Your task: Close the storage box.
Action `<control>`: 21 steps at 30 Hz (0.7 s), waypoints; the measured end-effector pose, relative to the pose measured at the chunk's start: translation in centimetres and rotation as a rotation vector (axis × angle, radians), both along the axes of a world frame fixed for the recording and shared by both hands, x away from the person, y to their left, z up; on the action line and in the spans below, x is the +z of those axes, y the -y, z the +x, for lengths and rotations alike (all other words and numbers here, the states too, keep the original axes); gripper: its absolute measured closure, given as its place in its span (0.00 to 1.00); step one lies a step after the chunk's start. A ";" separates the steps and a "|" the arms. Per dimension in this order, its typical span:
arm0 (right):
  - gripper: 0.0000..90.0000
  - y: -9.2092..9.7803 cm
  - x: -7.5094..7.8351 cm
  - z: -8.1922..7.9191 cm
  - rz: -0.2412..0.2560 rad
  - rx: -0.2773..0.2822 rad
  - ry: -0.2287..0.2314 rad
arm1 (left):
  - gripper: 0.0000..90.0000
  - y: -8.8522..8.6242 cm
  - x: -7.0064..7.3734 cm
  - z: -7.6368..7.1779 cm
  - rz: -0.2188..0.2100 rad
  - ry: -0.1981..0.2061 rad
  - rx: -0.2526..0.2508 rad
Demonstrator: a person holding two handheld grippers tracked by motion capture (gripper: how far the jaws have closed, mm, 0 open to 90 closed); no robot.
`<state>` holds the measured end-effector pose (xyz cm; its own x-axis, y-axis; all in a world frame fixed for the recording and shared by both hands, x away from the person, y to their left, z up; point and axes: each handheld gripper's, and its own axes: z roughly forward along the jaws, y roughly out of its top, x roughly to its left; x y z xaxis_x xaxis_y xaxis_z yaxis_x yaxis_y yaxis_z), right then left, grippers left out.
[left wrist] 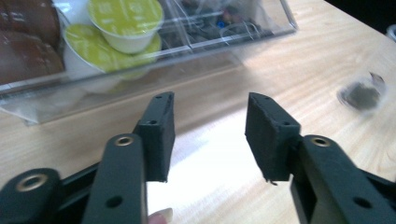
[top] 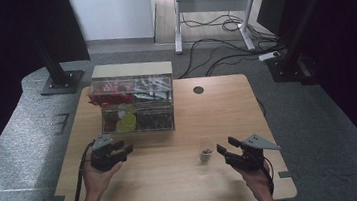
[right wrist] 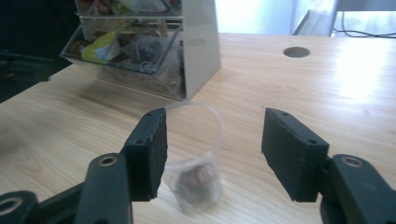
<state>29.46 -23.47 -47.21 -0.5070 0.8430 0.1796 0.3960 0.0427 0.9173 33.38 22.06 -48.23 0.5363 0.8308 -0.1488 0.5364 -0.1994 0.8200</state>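
The counter (top: 175, 181) carries a clear dispenser box (top: 135, 105) at the back w/ pods in reach, the plastic cup (right wrist: 196, 154) (something dark inside) stands front-right just ahead of the released right gripper (right wrist: 212, 154), presumably lined up for grasping; left gripper (left wrist: 210, 135) spread too, empty.

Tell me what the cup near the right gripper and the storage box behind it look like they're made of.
The cup looks like thin clear plastic: the tabletop and its dark contents show through. The storage box seems glossy clear acrylic, with pods and packets visible through its drawers; its side panel looks opaque and pale.
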 end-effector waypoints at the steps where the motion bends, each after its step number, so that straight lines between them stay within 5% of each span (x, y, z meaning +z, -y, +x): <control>1: 0.43 0.3 -0.1 -0.2 0.002 -0.007 0.003 | 0.57 0.0 -0.1 -0.4 -0.002 0.004 -0.001; 6: 0.39 2.5 -1.2 -0.8 -0.003 -0.047 0.004 | 0.51 0.0 -1.0 -2.3 0.015 0.006 -0.028; 15: 0.37 6.1 -4.9 -1.4 -0.049 -0.111 -0.079 | 0.47 -0.9 -3.0 -5.1 0.032 0.012 -0.011; 21: 0.37 6.7 -5.8 -1.0 -0.063 -0.131 -0.103 | 0.46 -0.8 -3.5 -5.2 0.058 0.001 -0.016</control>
